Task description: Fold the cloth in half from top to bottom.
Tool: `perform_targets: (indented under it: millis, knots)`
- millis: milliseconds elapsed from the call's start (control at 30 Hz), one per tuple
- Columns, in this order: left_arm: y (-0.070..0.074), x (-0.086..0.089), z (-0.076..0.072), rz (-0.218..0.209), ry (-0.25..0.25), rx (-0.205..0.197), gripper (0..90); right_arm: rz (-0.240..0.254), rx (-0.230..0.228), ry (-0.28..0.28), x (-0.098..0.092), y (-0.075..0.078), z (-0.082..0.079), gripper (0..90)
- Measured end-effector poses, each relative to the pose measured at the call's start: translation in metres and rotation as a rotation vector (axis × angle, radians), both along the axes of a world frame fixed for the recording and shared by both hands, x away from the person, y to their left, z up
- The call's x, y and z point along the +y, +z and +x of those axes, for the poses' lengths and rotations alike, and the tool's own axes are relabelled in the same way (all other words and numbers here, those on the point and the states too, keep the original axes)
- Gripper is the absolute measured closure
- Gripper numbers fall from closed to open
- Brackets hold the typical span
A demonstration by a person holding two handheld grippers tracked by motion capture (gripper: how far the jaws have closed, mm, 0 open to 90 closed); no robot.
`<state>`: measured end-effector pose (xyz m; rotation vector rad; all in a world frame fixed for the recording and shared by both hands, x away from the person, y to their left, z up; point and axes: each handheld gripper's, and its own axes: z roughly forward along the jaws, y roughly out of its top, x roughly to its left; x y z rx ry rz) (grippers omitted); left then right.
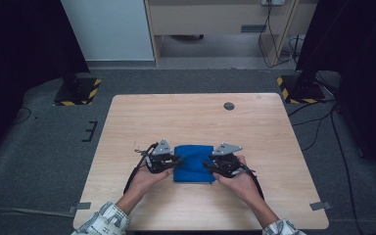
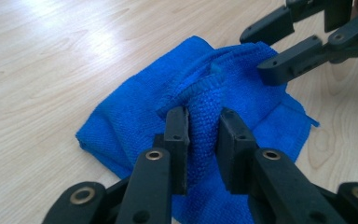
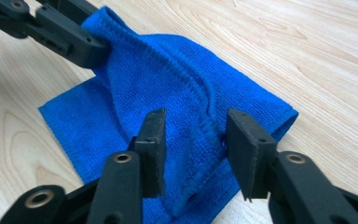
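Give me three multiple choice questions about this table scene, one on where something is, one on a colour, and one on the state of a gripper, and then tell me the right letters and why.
1. Where does the cloth lie on the table?
A. at the far edge by the round grommet
B. on the near half, between the two grippers
C. hanging off the left edge

2. What colour is the cloth?
A. blue
B. red
C. white

3. How does the left gripper stand?
A. wide open above bare wood
B. lying on its side, off the cloth
C. jaws pinching a raised fold of cloth

Answers: 1 B, the high view shows the cloth between the left gripper and the right gripper, well short of the grommet. 2 A, all views show it blue. 3 C, the left gripper view shows a ridge of cloth squeezed between its jaws.
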<state>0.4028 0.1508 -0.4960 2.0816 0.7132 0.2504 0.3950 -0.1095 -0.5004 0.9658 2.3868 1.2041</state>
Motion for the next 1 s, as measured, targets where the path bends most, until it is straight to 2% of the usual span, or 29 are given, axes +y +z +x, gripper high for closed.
perform_targets:
  millis: [233,400,467,633,733,833,933,1000]
  knots:
    - [-0.004,0.001,-0.009,0.017,-0.016,-0.001,71.4,0.039,-0.010,-0.009,-0.003,0.013,-0.005,53.4]
    - [-0.005,0.003,-0.015,0.016,-0.021,-0.002,67.4,0.074,-0.025,-0.050,-0.006,0.022,0.003,53.5]
    - [-0.006,0.004,-0.017,0.013,-0.020,-0.006,66.5,0.065,-0.024,-0.074,-0.007,0.023,0.009,53.7]
    - [-0.006,0.005,-0.019,0.007,-0.032,-0.009,63.7,0.036,0.001,-0.115,-0.007,0.017,0.028,53.6]
    - [-0.005,0.005,-0.021,0.005,-0.033,-0.019,60.6,0.022,0.032,-0.119,-0.005,0.010,0.033,53.4]
    - [-0.003,0.007,-0.023,-0.005,-0.035,-0.033,55.5,0.018,0.042,-0.098,-0.002,0.006,0.029,53.6]
    - [0.001,0.010,-0.023,-0.045,-0.022,-0.032,53.1,0.013,0.049,-0.073,0.000,0.001,0.021,53.9]
    - [0.004,0.011,-0.023,-0.056,-0.016,-0.037,49.7,0.004,0.052,-0.057,0.000,-0.001,0.016,53.9]
